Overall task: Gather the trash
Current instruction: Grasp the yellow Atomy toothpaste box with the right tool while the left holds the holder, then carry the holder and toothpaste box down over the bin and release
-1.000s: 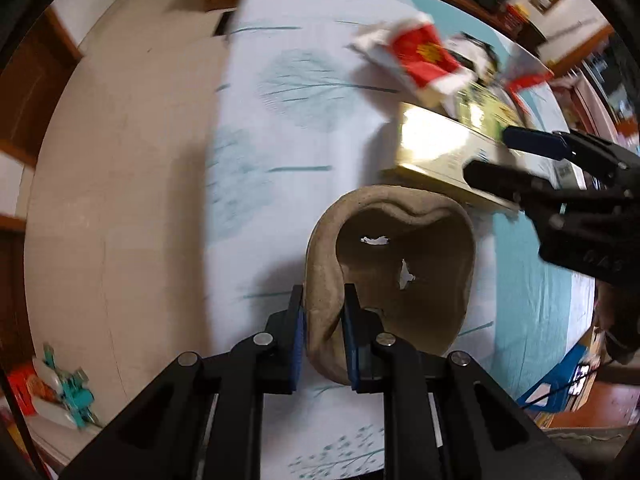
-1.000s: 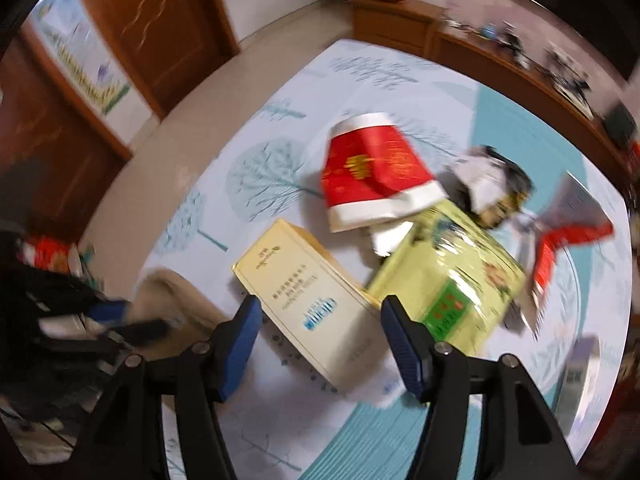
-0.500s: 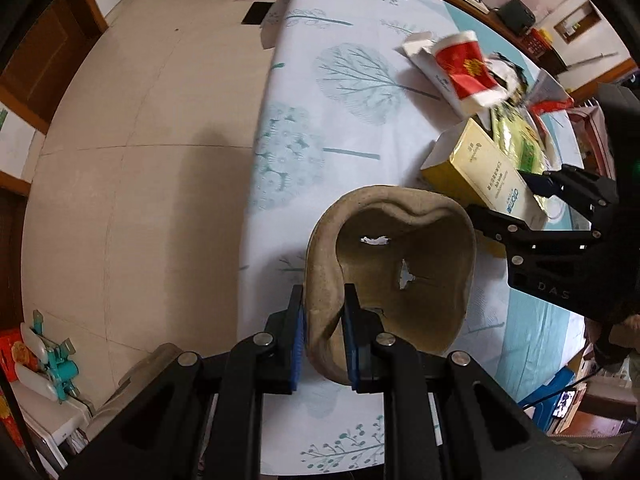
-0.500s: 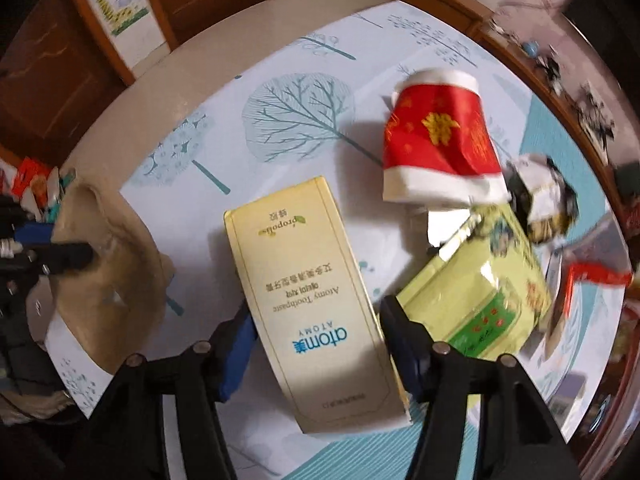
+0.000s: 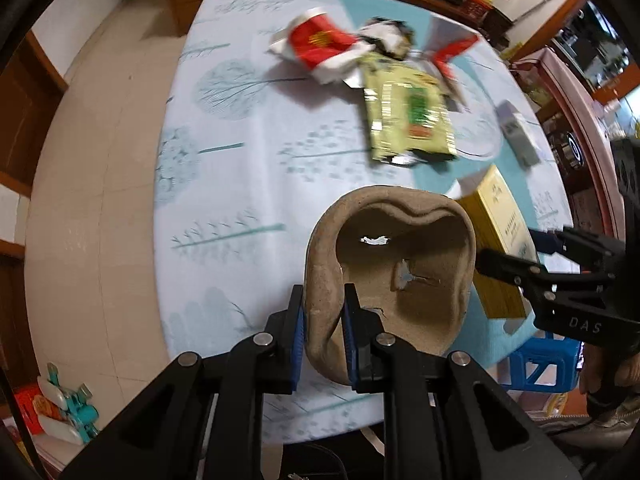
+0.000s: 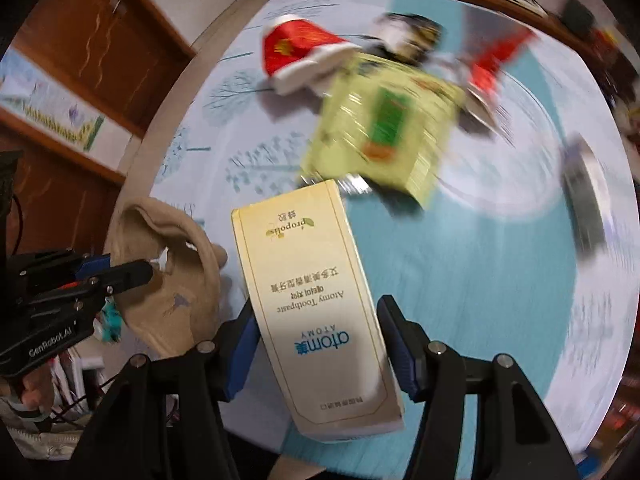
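Over the counter's [image 5: 224,184] near edge, the left gripper [image 5: 323,334] pinches a tan pulp tray's [image 5: 384,280] rim. Beside it, the right gripper [image 6: 316,344] grips a yellow toothpaste box [image 6: 316,300], seemingly lifted; blurred wrappers [image 5: 408,120] lie toward the far edge.

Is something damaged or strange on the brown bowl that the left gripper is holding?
Yes. The brown bowl has two torn holes in its bottom, with the tablecloth showing through them. Its rim is also bent out of round, so it looks crushed.
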